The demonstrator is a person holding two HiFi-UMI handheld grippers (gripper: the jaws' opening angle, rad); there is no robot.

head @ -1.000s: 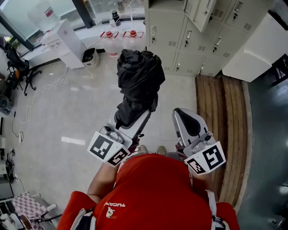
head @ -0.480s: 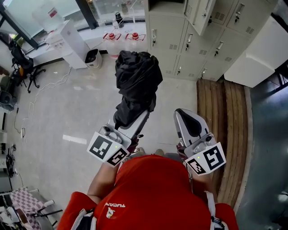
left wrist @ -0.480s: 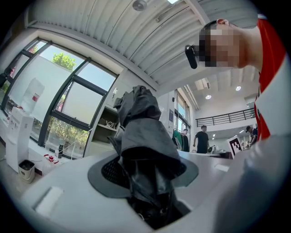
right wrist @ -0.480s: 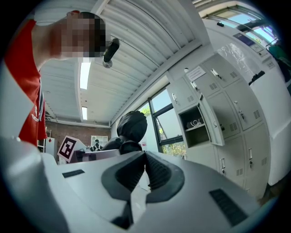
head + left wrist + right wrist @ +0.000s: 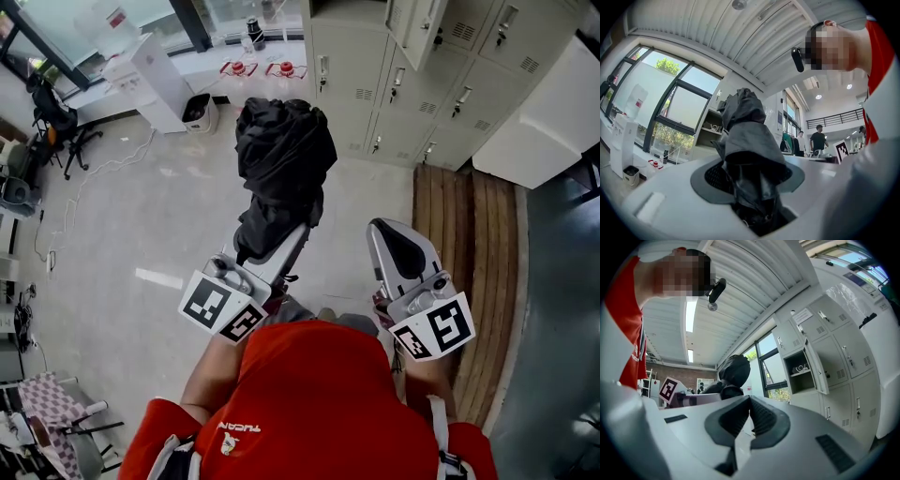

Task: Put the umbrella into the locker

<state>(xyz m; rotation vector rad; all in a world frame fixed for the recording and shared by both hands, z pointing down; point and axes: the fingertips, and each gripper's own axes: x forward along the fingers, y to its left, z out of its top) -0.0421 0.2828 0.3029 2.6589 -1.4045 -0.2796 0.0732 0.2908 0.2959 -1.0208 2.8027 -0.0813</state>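
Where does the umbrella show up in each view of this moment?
Head view: the umbrella is at upper centre, a black bundle over the floor.
Left gripper view: centre, clamped between the jaws.
Right gripper view: left of centre, beyond the jaws.
Shared landmark: the open locker.

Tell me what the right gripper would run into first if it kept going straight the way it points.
Probably the lockers: the right gripper points across the floor toward them, near the open compartment. Nothing stands in between, though depth is hard to judge.
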